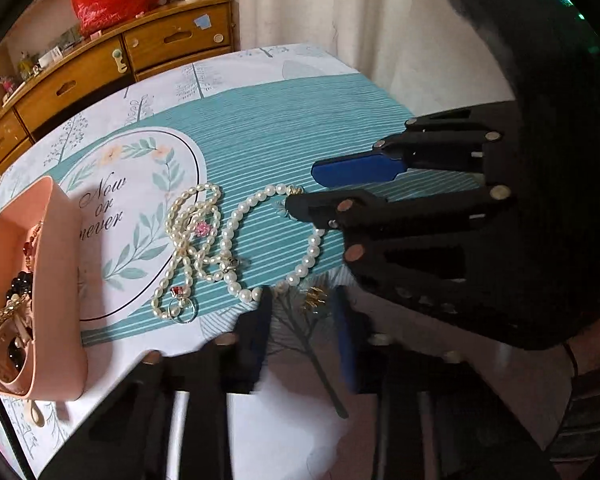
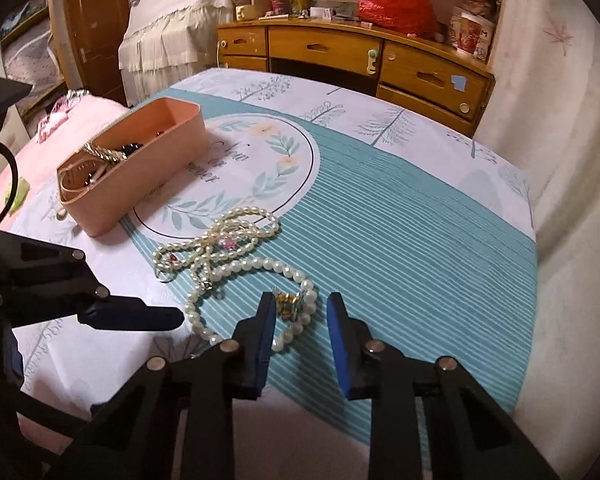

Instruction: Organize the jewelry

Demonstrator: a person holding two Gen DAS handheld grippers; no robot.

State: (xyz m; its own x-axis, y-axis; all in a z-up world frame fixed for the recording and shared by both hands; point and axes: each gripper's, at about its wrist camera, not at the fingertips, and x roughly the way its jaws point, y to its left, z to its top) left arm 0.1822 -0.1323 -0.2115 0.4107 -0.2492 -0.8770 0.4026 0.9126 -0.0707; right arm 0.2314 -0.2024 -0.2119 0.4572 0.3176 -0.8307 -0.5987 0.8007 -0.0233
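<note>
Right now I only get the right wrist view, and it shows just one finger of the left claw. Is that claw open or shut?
Observer: Open. The left wrist view shows the left claw with both fingers spread apart and nothing gripped.
Operator: Is anything lying between those fingers?
Observer: Yes. A small gold leaf-shaped trinket lies on the patterned tablecloth near the fingertips, just outside the round white pearl strand.
Operator: What can't I see inside the box?
Observer: The pink oblong box has a few red beads against its inner wall.
</note>
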